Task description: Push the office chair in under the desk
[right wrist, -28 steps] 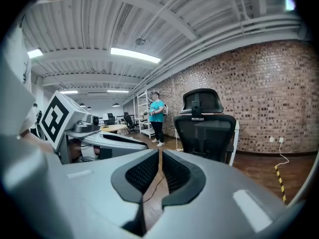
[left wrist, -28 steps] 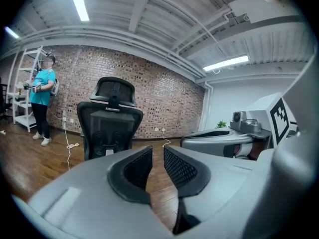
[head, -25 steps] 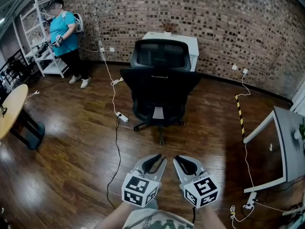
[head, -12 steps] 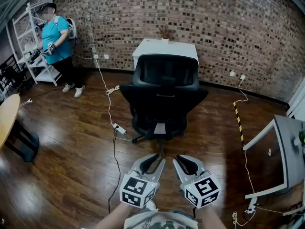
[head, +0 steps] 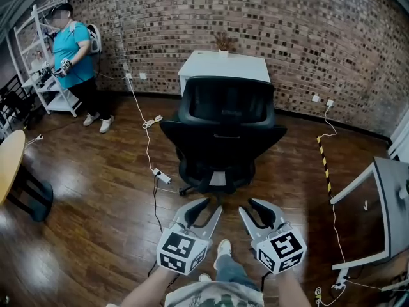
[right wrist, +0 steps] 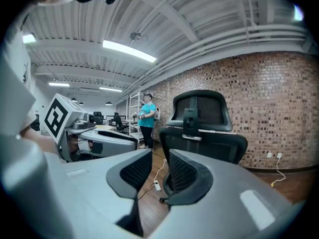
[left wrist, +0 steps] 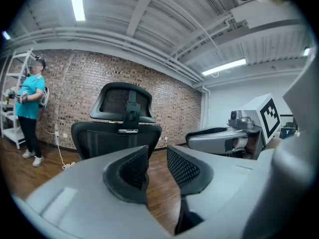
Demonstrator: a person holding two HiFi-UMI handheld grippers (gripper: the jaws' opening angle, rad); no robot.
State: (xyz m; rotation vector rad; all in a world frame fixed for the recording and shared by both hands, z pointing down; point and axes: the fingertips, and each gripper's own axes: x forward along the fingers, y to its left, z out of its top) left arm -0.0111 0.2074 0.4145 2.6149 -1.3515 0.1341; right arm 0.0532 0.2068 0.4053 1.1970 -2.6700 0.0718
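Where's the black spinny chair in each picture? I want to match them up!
Head view: the office chair is in the middle, back toward us, before the white desk.
Left gripper view: the office chair is left of centre, beyond the jaws.
Right gripper view: the office chair is right of centre, beyond the jaws.
Shared landmark: the person in the teal shirt stands left of the chair in all three.

Left gripper (head: pixel 209 206) and right gripper (head: pixel 249 206) side by side, near level, jaws just opening slightly, both empty
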